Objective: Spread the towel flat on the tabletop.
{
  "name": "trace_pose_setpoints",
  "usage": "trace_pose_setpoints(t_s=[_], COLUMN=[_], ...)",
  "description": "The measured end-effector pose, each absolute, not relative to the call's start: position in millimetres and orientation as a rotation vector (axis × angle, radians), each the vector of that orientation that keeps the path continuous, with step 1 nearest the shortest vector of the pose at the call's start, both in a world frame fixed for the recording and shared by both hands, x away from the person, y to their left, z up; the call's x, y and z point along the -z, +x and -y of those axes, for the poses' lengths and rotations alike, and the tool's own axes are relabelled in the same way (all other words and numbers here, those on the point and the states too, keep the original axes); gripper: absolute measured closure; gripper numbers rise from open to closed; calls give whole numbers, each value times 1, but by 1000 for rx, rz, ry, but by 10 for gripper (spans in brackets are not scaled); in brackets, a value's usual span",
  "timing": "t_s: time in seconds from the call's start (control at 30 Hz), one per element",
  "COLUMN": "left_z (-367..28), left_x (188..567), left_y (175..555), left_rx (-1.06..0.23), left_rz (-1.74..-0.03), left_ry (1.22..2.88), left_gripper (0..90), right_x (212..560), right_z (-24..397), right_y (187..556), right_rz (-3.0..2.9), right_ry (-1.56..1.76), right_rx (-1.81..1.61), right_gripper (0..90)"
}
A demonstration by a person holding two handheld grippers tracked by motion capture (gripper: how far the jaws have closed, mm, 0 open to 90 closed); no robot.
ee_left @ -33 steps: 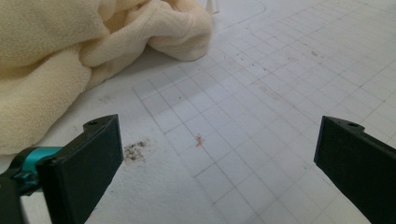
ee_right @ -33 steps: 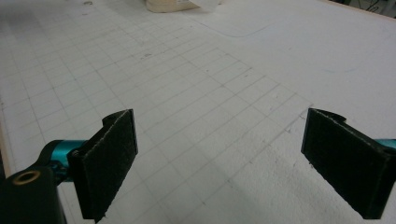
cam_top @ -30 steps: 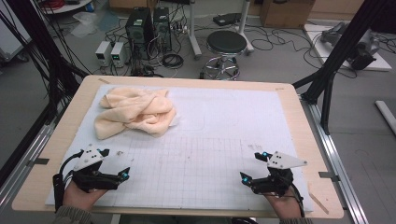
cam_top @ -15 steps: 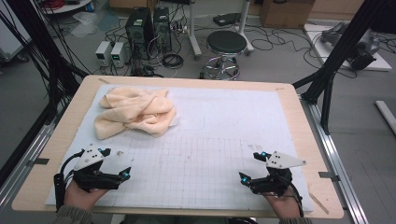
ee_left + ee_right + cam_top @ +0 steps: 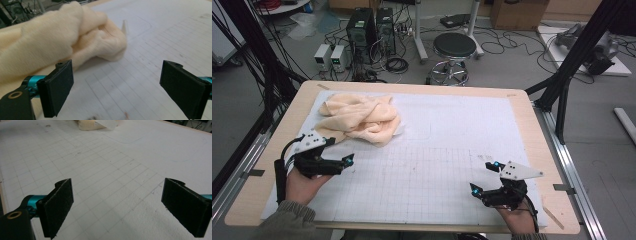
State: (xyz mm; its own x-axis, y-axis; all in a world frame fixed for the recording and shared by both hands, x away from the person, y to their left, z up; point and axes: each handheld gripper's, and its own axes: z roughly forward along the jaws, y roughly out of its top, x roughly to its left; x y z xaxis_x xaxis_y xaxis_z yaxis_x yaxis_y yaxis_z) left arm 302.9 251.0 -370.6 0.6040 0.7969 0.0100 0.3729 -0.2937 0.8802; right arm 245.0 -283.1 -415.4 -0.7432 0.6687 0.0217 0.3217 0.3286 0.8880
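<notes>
Crumpled cream towel lies far left on the mat. Left gripper, jaws wide but just narrowing, empty, near its edge. Right gripper wide, empty, well apart. Risk: pinching multiple folds, dragging the bundle
</notes>
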Motion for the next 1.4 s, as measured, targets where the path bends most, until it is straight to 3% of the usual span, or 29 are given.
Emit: trace_pose_setpoints(t_s=[0.47, 0.6, 0.93, 1.13, 1.27, 1.4], left_z=[-259, -259, -241, -234, -229, -229], left_x=[341, 355, 398, 411, 412, 409], left_y=[389, 409, 432, 431, 430, 429], left_rx=[-629, -585, -505, -538, -571, -567], left_rz=[-1045, -1095, -1142, -1174, -1173, -1179], left_ry=[1852, 1834, 1981, 2035, 2071, 2063], left_gripper=[183, 263, 332, 453, 613, 678], right_x=[414, 415, 417, 416, 416, 415], right_z=[288, 289, 295, 292, 289, 289], right_y=[244, 243, 239, 239, 241, 241], right_rz=[-2244, -2246, -2255, -2262, -2276, -2277], right_ry=[878, 881, 891, 886, 870, 857], right_rx=[-1396, -1400, -1388, -1390, -1390, -1393], right_gripper=[99, 99, 99, 99, 99, 99])
